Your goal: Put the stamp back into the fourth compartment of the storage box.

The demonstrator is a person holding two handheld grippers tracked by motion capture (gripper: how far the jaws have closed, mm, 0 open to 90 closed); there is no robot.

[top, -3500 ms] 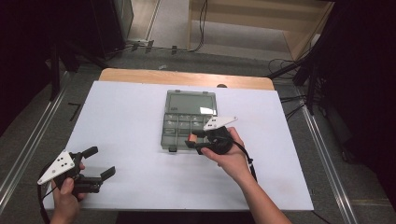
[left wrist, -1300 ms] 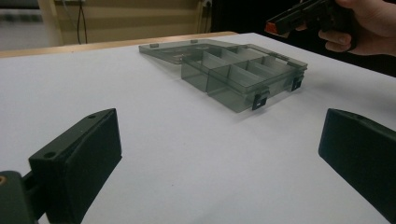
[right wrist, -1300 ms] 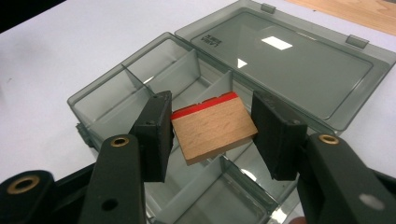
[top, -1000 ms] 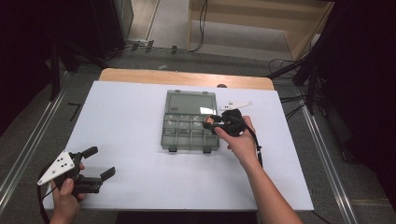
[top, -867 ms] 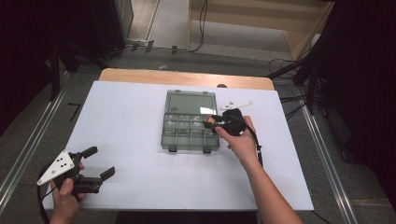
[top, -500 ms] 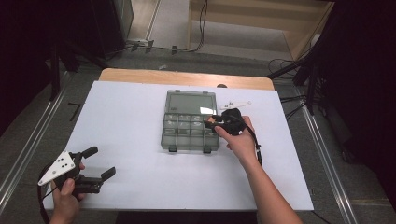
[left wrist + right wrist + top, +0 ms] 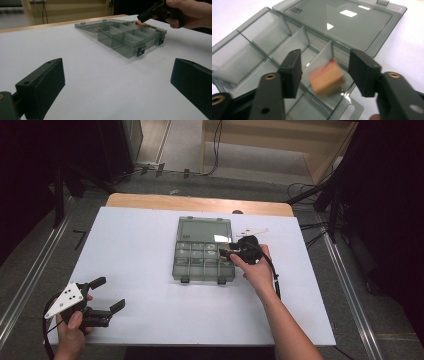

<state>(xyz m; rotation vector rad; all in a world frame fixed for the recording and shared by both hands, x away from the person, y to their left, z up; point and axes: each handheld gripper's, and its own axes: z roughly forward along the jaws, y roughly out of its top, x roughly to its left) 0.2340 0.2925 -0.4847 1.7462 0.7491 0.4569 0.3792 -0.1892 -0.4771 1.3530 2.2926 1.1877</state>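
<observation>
Left gripper (image 7: 102, 297) sits way off the organizer box's (image 7: 202, 262) near-left corner, jaws spread wide over bare table (image 7: 140, 245). Right gripper (image 7: 226, 254) hovers over the box's right-hand compartments; its jaws have just been opening. The right gripper view catches what the high view can't: a blurry tan block (image 7: 326, 78) loose between them, touching neither pad.

My workplace is a laboratory-style recording bay. I sit at a table (image 7: 150, 245) covered by a plain white sheet, its wooden edge (image 7: 200, 202) exposed at the far side. Metal floor rails (image 7: 30, 280) flank it, cables (image 7: 216, 150) trail across grey flooring, and dark stands (image 7: 330, 195) surround the area.
</observation>
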